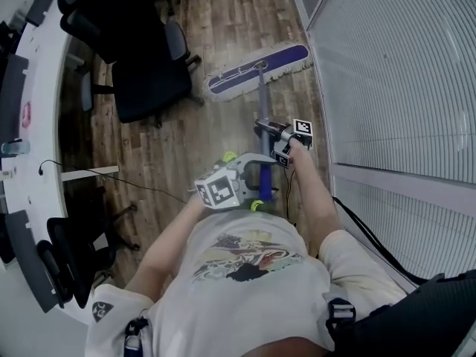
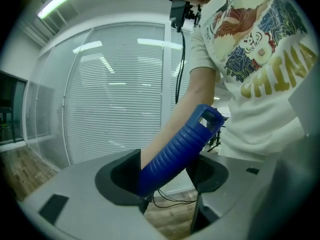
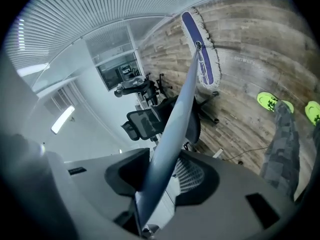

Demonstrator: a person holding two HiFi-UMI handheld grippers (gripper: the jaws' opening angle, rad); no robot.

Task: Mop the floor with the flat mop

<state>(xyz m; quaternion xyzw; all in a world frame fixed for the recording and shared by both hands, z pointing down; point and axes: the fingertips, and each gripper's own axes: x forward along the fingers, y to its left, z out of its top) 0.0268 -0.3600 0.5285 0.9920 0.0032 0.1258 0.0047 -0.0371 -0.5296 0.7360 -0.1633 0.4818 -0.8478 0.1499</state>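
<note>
As arms reach forward, left gripper (image 1: 256, 174) grips mop (image 1: 256, 69) behind right gripper (image 1: 270, 132).

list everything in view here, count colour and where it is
flat mop head: 1, purple with white fringe, on the floor ahead, beside the glass wall
mop pole: 1, silvery, from the head up to the tools
mop grip: 1, blue, ribbed, pole's top end
office chairs: at least 2, black, left, by the desk
desk: 1, white, curved, left edge
cable: 1, black, on the floor near the desk
floor: wood planks
glass wall: white blinds, right
t-shirt: 1, white with print, on the person
shoes: 2, neon green, on the floor
left tool: 1, grey, shut on mop grip
right tool: 1, grey, shut on mop pole
</note>
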